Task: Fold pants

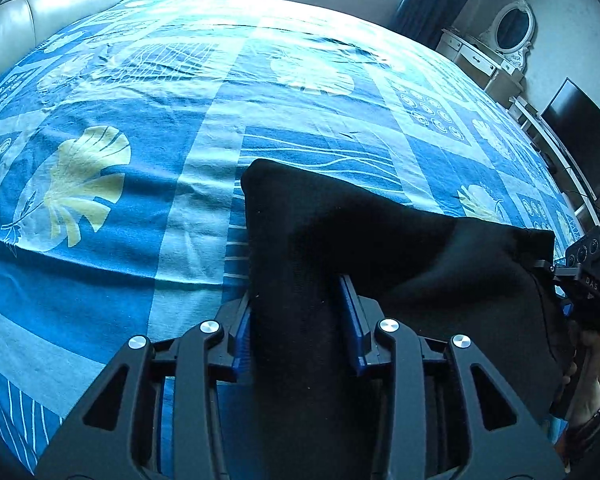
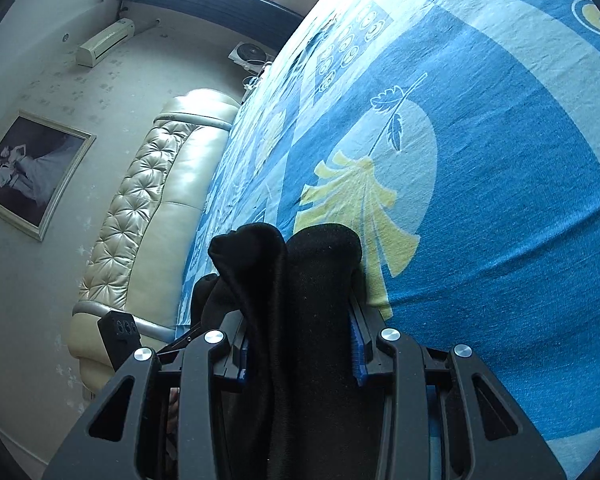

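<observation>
Black pants (image 1: 300, 240) held up over the blue bedsheet (image 1: 100, 200) — left gripper (image 1: 296, 320) clamped on one bunch, right gripper (image 2: 300, 328) clamped on another. Soft, limp, light knit — likely sags between grips; best held at edges or corners.

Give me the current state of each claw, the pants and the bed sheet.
Left claw: shut on the pants.
Right claw: shut on the pants.
Pants: black, bunched, held between both claws above the bed.
Bed sheet: spread over the bed, lightly wrinkled.
</observation>
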### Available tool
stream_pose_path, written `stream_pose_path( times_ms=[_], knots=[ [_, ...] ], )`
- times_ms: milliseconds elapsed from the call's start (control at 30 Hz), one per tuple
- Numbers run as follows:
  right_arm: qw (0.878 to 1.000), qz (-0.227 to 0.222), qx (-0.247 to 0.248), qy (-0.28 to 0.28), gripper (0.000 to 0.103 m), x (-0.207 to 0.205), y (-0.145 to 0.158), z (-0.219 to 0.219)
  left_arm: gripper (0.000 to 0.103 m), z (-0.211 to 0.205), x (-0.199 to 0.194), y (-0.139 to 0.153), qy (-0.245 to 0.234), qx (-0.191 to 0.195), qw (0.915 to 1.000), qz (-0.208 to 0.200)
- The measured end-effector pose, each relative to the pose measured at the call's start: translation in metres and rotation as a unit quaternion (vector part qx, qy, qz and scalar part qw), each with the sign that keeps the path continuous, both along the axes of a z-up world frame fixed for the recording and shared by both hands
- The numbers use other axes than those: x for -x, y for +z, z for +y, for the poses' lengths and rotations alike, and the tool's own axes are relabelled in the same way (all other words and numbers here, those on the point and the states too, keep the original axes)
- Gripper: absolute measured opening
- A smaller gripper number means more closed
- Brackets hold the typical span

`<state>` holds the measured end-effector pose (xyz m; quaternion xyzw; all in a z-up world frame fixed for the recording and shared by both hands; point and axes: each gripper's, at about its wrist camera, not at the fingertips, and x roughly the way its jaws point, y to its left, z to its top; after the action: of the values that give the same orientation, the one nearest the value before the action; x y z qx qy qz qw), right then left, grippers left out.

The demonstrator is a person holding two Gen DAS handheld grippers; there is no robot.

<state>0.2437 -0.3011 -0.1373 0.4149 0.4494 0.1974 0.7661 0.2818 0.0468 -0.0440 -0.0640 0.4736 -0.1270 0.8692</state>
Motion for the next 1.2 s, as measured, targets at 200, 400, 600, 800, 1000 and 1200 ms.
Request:
stream_pose_path(
  times_ms=[200, 400, 600, 800, 1000, 1200],
  knots=[
    [1.0, -0.004, -0.001, -0.002, 0.036, 0.003, -0.002, -0.002, 0.039, 0.001, -0.001, 0.0, 0.0, 0.001, 1.0, 0.0],
    [1.0, 0.0, -0.007, -0.002, 0.038, 0.003, -0.001, -0.003, 0.062, 0.008, -0.003, 0.0, 0.013, -0.003, 0.9999, 0.004],
    [0.999, 0.015, -0.042, -0.021, 0.058, 0.02, 0.013, -0.019, 0.083, 0.046, 0.017, -0.005, 0.026, 0.107, 0.9927, 0.049],
    [0.999, 0.029, -0.033, -0.029, 0.064, 0.075, 0.026, -0.036, 0.09, 0.076, 0.08, -0.004, 0.033, 0.156, 0.9858, 0.053],
    [0.998, 0.042, -0.029, -0.022, 0.068, 0.111, 0.027, -0.029, 0.091, 0.074, 0.119, -0.012, 0.025, 0.212, 0.9739, 0.078],
    [0.999, 0.047, 0.013, -0.01, 0.08, 0.102, 0.03, -0.006, 0.091, 0.061, 0.11, -0.022, 0.032, 0.26, 0.9603, 0.094]
  ],
)
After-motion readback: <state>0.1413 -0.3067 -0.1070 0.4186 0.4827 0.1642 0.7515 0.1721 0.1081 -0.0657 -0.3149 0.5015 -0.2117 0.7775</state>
